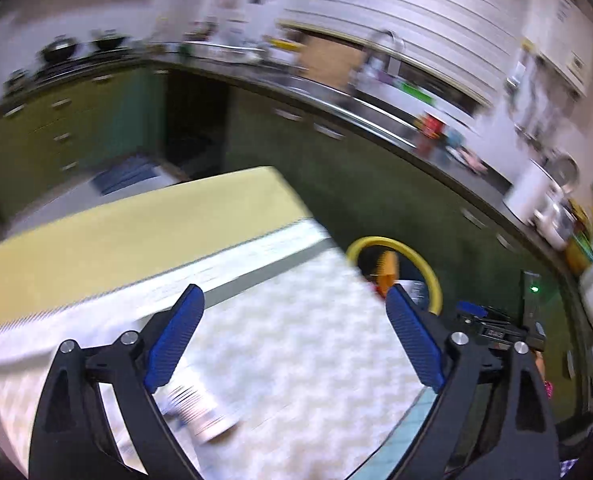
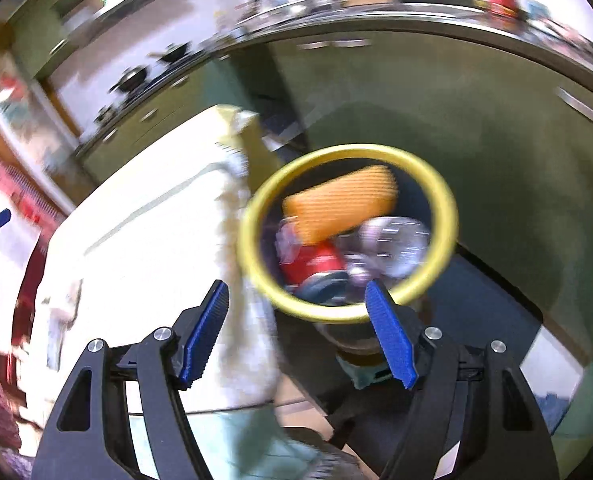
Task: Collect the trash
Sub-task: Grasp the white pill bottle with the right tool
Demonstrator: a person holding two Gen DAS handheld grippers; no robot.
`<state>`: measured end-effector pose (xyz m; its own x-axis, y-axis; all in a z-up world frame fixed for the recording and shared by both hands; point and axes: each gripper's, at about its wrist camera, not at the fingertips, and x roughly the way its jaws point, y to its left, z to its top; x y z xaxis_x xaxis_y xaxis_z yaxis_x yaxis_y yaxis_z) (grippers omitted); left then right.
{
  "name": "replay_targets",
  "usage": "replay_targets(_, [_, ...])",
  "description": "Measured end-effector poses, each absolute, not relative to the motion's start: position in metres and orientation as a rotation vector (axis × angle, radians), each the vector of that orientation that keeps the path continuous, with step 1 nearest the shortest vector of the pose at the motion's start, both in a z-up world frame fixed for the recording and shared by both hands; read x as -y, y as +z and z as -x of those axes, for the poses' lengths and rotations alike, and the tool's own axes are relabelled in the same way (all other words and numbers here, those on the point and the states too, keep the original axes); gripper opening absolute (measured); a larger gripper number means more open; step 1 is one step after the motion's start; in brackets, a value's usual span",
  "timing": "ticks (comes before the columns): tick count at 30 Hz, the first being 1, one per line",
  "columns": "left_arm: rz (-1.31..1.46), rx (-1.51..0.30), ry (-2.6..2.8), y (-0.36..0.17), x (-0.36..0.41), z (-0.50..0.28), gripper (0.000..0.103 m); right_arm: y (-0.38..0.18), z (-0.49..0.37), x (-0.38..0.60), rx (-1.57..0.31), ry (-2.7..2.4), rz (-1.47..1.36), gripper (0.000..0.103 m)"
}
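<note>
A yellow-rimmed trash bin (image 2: 450, 216) stands on the floor beside the table. It holds an orange ribbed pack (image 2: 340, 204), a red can (image 2: 312, 262) and a crumpled clear plastic bottle (image 2: 392, 246). My right gripper (image 2: 298, 326) is open and empty, just above the bin's near rim. My left gripper (image 1: 294, 338) is open and empty over the patterned tablecloth (image 1: 296, 340). A blurred white striped item (image 1: 200, 410) lies on the cloth below its left finger. The bin (image 1: 426, 270) shows past the table's edge in the left wrist view.
The table (image 2: 144, 220) sits left of the bin. Green kitchen cabinets (image 1: 356, 184) and a cluttered counter (image 1: 436, 128) run behind. A dark mat (image 2: 492, 304) lies on the floor right of the bin. The other gripper (image 1: 496, 328) shows at right in the left wrist view.
</note>
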<state>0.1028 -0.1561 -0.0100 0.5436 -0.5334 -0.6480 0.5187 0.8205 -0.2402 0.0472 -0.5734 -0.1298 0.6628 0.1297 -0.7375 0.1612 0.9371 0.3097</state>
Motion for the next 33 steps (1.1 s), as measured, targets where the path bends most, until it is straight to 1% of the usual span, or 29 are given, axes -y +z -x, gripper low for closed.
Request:
replay_targets(5, [0.079, -0.776, -0.449, -0.030, 0.091, -0.082, 0.090, -0.122, -0.076, 0.492, -0.864, 0.172, -0.289, 0.070])
replay_targets(10, [0.127, -0.776, -0.336, -0.045, 0.047, -0.064, 0.091, -0.110, -0.091, 0.402, -0.856, 0.357, -0.221, 0.070])
replay_targets(17, [0.150, -0.763, -0.255, -0.057, 0.010, -0.042, 0.093, -0.109, -0.106, 0.293, -0.846, 0.520, -0.141, 0.070])
replay_targets(24, [0.160, -0.774, -0.266, -0.067, -0.004, -0.033, 0.094, -0.120, -0.130, 0.243, -0.878, 0.476, -0.083, 0.070])
replay_targets(33, [0.196, -0.785, -0.294, -0.078, -0.013, -0.037, 0.094, -0.142, -0.145, 0.225, -0.931, 0.393, -0.017, 0.069])
